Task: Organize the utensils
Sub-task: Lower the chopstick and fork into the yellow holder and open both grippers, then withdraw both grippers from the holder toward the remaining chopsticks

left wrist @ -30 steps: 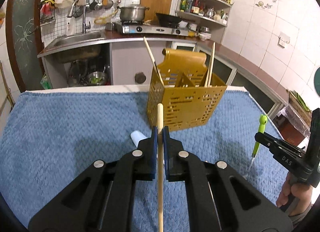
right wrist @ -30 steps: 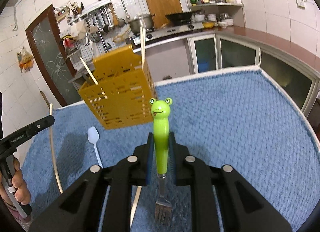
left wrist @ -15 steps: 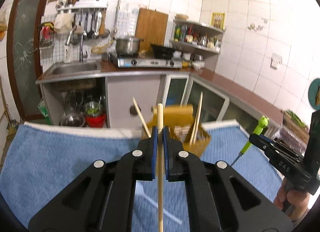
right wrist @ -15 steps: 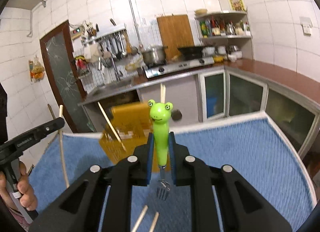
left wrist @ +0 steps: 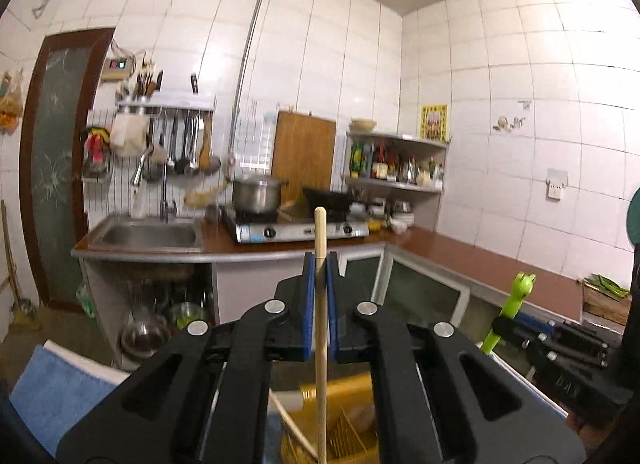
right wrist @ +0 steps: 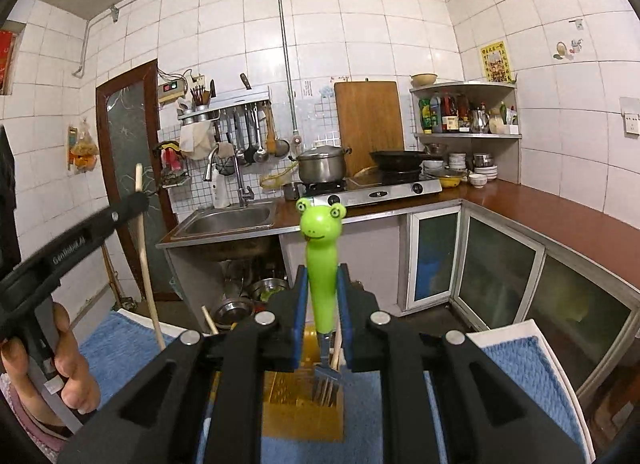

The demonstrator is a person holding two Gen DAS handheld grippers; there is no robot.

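My left gripper (left wrist: 320,264) is shut on a wooden chopstick (left wrist: 320,328) held upright, its lower end over the yellow perforated utensil basket (left wrist: 352,424) below. My right gripper (right wrist: 322,276) is shut on a green frog-handled fork (right wrist: 320,260), tines (right wrist: 327,384) pointing down over the basket (right wrist: 296,404). The fork also shows at the right of the left wrist view (left wrist: 512,308). The left gripper and its chopstick (right wrist: 146,264) show at the left of the right wrist view. Other chopsticks (left wrist: 292,424) stand in the basket.
The basket stands on a blue towel (right wrist: 520,376) over a white table edge (right wrist: 504,332). Beyond are a sink (right wrist: 228,220), a stove with a pot (right wrist: 322,168), glass-door cabinets (right wrist: 496,268) and a brown counter (right wrist: 560,216).
Both grippers have risen and tilted up, so the basket dropped to the bottom of both views. Both now hold their utensils above the basket.
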